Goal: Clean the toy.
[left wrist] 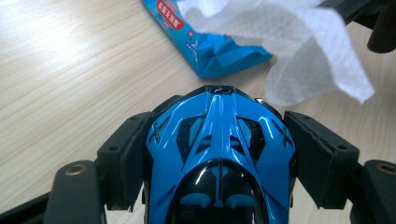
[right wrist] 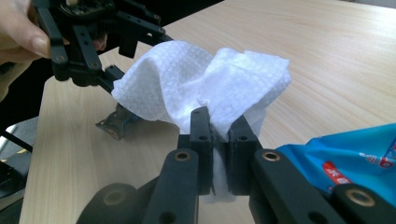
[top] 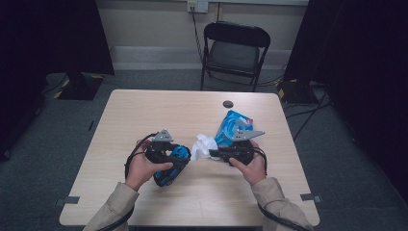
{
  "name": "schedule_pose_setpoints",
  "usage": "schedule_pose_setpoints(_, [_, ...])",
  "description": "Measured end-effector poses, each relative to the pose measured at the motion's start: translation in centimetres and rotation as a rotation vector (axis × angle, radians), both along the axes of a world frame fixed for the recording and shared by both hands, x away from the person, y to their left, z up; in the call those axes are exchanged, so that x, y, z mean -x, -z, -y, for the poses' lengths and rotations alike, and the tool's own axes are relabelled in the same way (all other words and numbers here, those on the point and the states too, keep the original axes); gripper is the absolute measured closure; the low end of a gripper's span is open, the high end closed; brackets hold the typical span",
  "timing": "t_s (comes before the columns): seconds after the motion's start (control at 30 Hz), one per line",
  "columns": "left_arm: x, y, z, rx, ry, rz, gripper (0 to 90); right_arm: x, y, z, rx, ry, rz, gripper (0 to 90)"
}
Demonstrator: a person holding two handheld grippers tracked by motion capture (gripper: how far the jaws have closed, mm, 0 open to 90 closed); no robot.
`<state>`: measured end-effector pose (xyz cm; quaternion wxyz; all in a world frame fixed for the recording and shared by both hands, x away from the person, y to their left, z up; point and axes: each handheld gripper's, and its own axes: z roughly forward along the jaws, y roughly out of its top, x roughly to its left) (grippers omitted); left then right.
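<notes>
High view: two hands come in from the bottom edge over a pale wooden counter (top: 144,115), each carrying a hand-held gripper. The left hand-held gripper (top: 179,159) grasps a glossy blue toy car (top: 174,156), lifted just above the counter near its middle. In the left gripper view the car's (left wrist: 219,149) blue and black body sits between the two black pads (left wrist: 122,158), one pressing on each flank, its nose pointing away from the camera.

The right hand-held gripper (top: 210,153) is clenched on a white wipe (top: 203,144). From the right gripper view its two jaws stand almost together with a fold of the wipe (right wrist: 205,84) pinched between them, the rest of the sheet billowing up and forward. The wipe hangs just beside the car's front; whether it touches the car is hard to tell, since the cloth hides the contact point.

A blue wipe packet (top: 234,126) with red and white print lies on the counter behind the right hand. A small dark round disc (top: 228,104) sits near the far edge. Beyond the counter stands a black folding chair (top: 235,48).
</notes>
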<state>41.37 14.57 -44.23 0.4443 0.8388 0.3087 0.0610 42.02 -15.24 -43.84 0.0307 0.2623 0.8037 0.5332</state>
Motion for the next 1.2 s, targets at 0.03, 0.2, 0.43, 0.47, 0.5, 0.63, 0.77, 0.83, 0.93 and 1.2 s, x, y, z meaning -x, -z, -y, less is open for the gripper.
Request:
schedule_pose_setpoints(0.03, [0.0,0.0,0.1,0.003,0.001,-0.003,26.2,0.0,-0.1,0.0,0.000,-0.003,0.001,83.9])
schedule_pose_setpoints(0.2, [0.1,-0.2,0.8,0.008,0.015,0.001,26.2,0.0,-0.2,-0.3,-0.005,-0.011,0.003,83.9])
schedule_pose_setpoints(0.43, [0.0,-0.1,1.5,0.012,0.025,0.000,26.2,0.2,0.1,-1.2,0.002,-0.033,0.000,83.9])
schedule_pose_setpoints(0.47, [0.0,-0.2,1.5,0.016,0.025,-0.002,26.2,0.2,0.2,-1.3,0.003,-0.034,-0.002,83.9])
schedule_pose_setpoints(0.5, [0.0,-0.2,1.6,0.020,0.025,0.000,26.2,0.2,0.3,-1.4,0.001,-0.036,-0.005,83.9])
schedule_pose_setpoints(0.63, [0.1,-0.4,1.8,0.022,0.030,0.008,26.1,0.2,0.5,-1.7,0.012,-0.045,-0.010,83.9])
schedule_pose_setpoints(0.77, [0.1,-0.6,2.0,0.020,0.033,0.010,26.2,0.3,0.7,-2.1,0.014,-0.051,-0.013,83.9])
schedule_pose_setpoints(0.83, [0.1,-0.6,2.1,0.018,0.033,0.011,26.2,0.3,0.8,-2.2,0.015,-0.054,-0.013,83.9])
schedule_pose_setpoints(0.93, [0.1,-0.6,2.0,0.017,0.033,0.010,26.2,0.4,0.8,-2.3,0.015,-0.056,-0.012,83.9])
schedule_pose_setpoints(1.2, [0.1,-0.9,1.9,0.018,0.027,0.018,26.2,0.4,1.1,-2.4,0.019,-0.058,-0.017,83.9])
